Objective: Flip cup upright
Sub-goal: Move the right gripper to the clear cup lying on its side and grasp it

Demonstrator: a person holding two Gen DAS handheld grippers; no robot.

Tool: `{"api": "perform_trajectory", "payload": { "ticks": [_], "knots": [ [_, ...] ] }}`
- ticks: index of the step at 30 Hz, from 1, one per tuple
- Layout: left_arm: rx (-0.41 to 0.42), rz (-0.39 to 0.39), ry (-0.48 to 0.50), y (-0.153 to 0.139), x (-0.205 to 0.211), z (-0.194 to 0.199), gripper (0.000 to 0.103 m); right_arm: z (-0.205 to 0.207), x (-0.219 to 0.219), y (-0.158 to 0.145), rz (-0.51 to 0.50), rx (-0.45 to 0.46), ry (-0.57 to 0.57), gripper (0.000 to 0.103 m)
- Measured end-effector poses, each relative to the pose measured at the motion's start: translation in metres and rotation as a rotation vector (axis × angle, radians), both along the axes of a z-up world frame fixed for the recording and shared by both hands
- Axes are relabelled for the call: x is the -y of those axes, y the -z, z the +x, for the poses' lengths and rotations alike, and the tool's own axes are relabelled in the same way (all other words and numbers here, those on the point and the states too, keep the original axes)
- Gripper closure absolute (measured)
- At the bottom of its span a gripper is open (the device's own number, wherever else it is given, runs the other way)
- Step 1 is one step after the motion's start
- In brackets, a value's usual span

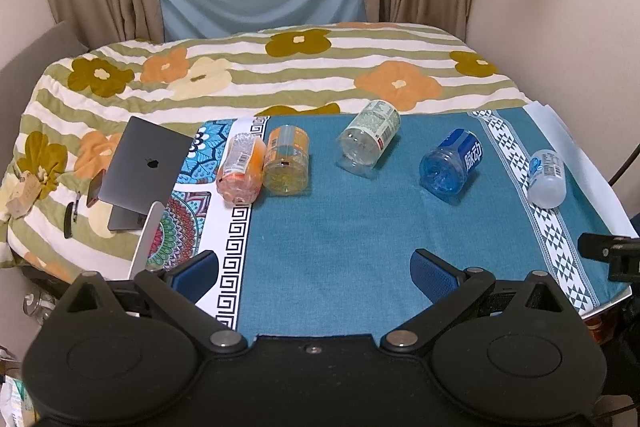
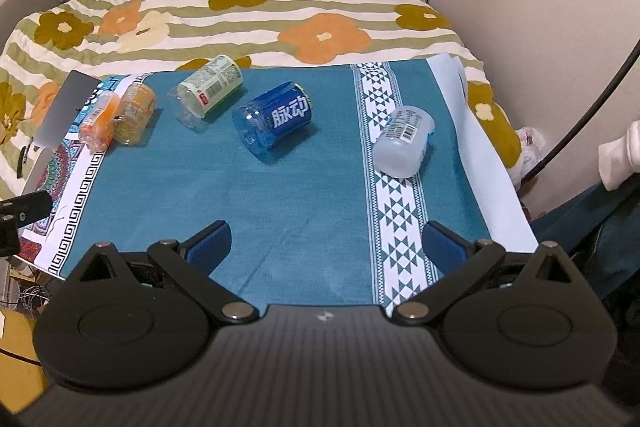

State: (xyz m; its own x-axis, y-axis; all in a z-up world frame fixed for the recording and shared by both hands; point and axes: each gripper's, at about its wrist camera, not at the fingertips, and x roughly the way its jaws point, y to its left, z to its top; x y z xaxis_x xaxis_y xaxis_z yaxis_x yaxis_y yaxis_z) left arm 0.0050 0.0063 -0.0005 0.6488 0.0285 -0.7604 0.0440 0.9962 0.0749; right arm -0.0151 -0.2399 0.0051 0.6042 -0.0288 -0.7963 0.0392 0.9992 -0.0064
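Note:
Several cut-bottle cups lie on their sides on a teal cloth (image 1: pixel 320 227). From left: an orange cup (image 1: pixel 240 169) touching a yellow-orange cup (image 1: pixel 287 160), a clear cup with a green label (image 1: pixel 370 139), a blue cup (image 1: pixel 452 161) and a frosted white cup (image 1: pixel 547 178). In the right wrist view they are the orange cup (image 2: pixel 97 125), yellow-orange cup (image 2: pixel 134 115), clear cup (image 2: pixel 210 89), blue cup (image 2: pixel 274 121) and white cup (image 2: pixel 404 141). My left gripper (image 1: pixel 314 273) is open and empty, near the cloth's front edge. My right gripper (image 2: pixel 326 245) is open and empty, short of the cups.
A grey laptop (image 1: pixel 140 167) leans at the table's left edge beside a patterned cloth strip (image 1: pixel 234 247). A flowered bedspread (image 1: pixel 280 75) lies behind the table, with curtains beyond. A black cable (image 2: pixel 580 107) runs down the right wall. The other gripper's tip (image 1: pixel 608 253) shows at right.

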Motion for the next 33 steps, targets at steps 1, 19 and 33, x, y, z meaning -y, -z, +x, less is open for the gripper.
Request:
{"api": "perform_trajectory", "payload": {
  "ticks": [1,19,33],
  "knots": [
    [-0.007,0.000,-0.003,0.001,0.001,0.002,0.000,0.002,0.003,0.001,0.006,-0.004,0.004,0.000],
    [-0.141,0.020,-0.127,0.043,0.051,0.046,0.000,0.136,0.121,0.049,0.167,-0.160,0.079,0.000],
    [-0.185,0.029,-0.177,0.058,0.078,0.083,0.000,0.216,0.156,0.114,0.318,-0.340,0.118,0.006]
  ]
}}
